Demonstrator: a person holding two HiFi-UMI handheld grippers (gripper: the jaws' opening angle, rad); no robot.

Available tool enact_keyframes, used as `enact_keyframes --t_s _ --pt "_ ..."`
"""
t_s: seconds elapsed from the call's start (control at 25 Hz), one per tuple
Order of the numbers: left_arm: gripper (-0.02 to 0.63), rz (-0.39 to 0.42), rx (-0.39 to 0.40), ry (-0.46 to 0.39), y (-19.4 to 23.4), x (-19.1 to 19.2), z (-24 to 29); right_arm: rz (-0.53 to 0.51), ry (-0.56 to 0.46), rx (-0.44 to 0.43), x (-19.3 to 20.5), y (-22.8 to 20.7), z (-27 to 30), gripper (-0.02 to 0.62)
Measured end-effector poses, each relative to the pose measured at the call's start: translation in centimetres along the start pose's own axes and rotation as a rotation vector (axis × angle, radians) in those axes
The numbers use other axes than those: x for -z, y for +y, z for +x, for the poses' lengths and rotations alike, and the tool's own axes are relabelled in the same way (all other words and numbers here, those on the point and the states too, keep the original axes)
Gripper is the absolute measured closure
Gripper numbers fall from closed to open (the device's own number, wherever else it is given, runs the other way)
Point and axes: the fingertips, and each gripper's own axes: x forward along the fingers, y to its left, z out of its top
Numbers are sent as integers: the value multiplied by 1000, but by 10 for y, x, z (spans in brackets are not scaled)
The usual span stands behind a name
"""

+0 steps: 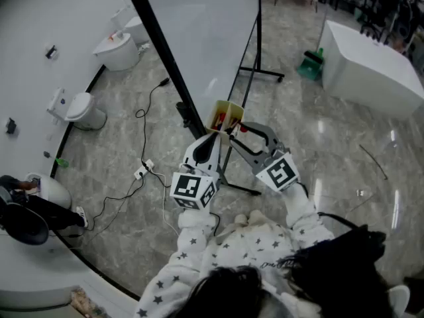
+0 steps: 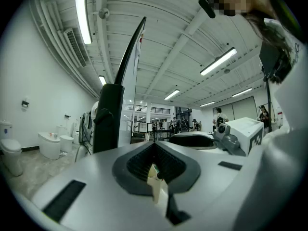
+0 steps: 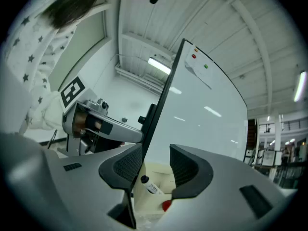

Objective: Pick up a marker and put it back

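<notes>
A cream marker box [image 1: 226,113] hangs at the lower edge of the whiteboard [image 1: 205,32]. Inside it lie a white marker with a black cap [image 3: 148,185] and something red [image 3: 166,205]. My right gripper [image 3: 156,170] is open, its jaws standing either side of the box's mouth and touching neither marker; in the head view it [image 1: 237,132] reaches the box from the lower right. My left gripper [image 1: 213,136] comes in from below and is shut on the box's cream wall [image 2: 158,189], which shows pinched between its dark pads.
The board's black stand legs [image 1: 265,73] spread over the tiled floor. Cables and a power strip [image 1: 144,171] lie to the left. White toilets [image 1: 81,110] line the curved left wall. A white table [image 1: 371,68] and a green dustpan [image 1: 310,63] stand at the upper right.
</notes>
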Motion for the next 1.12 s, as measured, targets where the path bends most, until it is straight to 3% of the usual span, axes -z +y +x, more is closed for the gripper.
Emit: enact_keyframes --t_s 0.16,0.6,0.68,0.72,1.12 --pt "604 -26 -27 0 8 4 6 -89 111 -42 32 6 10 414" --pt "604 -30 -117 11 26 26 2 -237 147 -41 71 9 37 416" --pt "604 -28 -123 5 29 28 3 -245 136 -60 73 11 39 430" --pt "604 -26 -124 3 29 29 4 -241 129 -67 73 13 39 468" --pt "604 -19 -102 -2 16 18 20 -179 42 -85 43 0 32 494"
